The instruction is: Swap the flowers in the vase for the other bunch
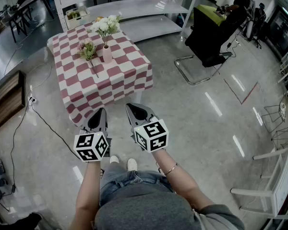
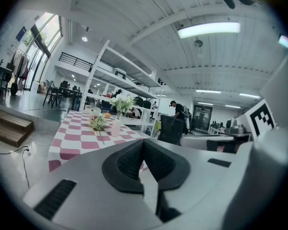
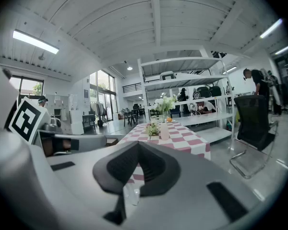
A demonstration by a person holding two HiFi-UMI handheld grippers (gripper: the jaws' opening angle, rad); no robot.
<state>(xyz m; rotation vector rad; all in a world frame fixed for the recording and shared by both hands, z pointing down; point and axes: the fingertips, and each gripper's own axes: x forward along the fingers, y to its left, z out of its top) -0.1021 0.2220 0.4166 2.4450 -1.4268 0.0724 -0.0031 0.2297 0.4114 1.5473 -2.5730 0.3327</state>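
Observation:
A pink vase (image 1: 107,54) with white flowers (image 1: 105,25) stands upright on the table with the pink-and-white checked cloth (image 1: 120,83). To its left a second bunch (image 1: 88,49) of pink and green flowers lies flat on the cloth. My left gripper (image 1: 102,111) and right gripper (image 1: 129,106) hang side by side over the floor, short of the table's near edge, both shut and holding nothing. In the left gripper view the vase (image 2: 116,127) and lying bunch (image 2: 98,122) show far beyond the shut jaws. The right gripper view shows the vase (image 3: 164,131) and bunch (image 3: 152,129) equally far off.
A white shelving unit (image 1: 134,8) stands behind the table. A small box (image 1: 78,17) sits at the table's far corner. A black chair (image 1: 209,40) is to the right, with a person (image 1: 237,4) beyond it. A cable (image 1: 43,121) runs along the floor on the left.

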